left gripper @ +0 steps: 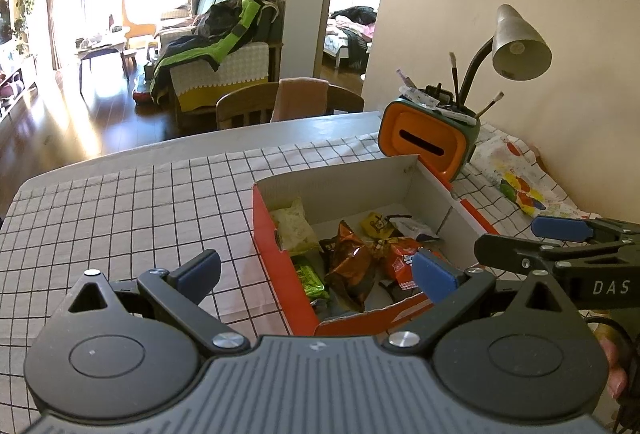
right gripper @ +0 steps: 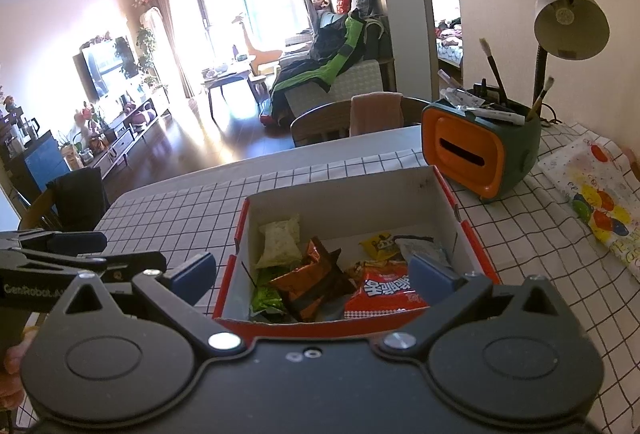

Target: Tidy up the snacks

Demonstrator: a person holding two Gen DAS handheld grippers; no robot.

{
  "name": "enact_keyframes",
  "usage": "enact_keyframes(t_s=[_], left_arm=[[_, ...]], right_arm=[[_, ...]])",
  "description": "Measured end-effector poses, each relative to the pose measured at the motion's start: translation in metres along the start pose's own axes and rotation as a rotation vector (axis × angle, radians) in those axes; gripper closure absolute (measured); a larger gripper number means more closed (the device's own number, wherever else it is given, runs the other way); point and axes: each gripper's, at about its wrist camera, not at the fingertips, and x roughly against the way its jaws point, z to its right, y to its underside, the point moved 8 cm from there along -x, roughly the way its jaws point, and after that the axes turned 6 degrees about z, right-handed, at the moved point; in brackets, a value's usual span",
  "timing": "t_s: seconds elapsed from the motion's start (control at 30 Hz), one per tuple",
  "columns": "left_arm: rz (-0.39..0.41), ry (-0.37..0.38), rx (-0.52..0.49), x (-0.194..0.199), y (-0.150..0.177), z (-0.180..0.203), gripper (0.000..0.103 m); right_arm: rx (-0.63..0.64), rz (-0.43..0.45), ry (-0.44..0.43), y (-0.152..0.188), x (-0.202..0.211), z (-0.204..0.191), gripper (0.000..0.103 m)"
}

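Note:
An open cardboard box (left gripper: 272, 230) with orange-red outer walls stands on the checked tablecloth; it also shows in the right wrist view (right gripper: 472, 234). Inside lie several snack packets: a pale green one (left gripper: 294, 228), a brown-orange one (left gripper: 348, 262), a yellow one (left gripper: 376, 224), a bright green one (left gripper: 308, 276) and a red one (right gripper: 384, 294). My left gripper (left gripper: 316, 270) is open and empty over the box's near left corner. My right gripper (right gripper: 312, 274) is open and empty over the box's near edge. Each gripper shows at the edge of the other's view.
An orange and green pen holder (right gripper: 480, 149) with brushes stands behind the box, a grey desk lamp (right gripper: 568, 17) beside it against the wall. A colourful printed bag (right gripper: 592, 197) lies at the right. A wooden chair (left gripper: 256, 105) stands at the table's far edge.

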Motion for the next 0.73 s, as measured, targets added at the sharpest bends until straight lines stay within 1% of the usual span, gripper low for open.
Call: enact_keyframes(t_s=[0.17,0.43,0.73], left_arm=[[0.015,0.006,0.000,0.004,-0.002,0.000,0.000],[0.015,0.015,0.001,0.006,-0.001,0.000,0.000],[0.026,0.052,-0.001,0.020,0.002,-0.006,0.000]], right_arm=[[-0.001,0.006,0.007,-0.001,0.004,0.000,0.000],[0.007,0.005,0.011,-0.001,0.008,-0.002,0.000],[0.005,0.004,0.046,0.001,0.014,-0.009,0.000]])
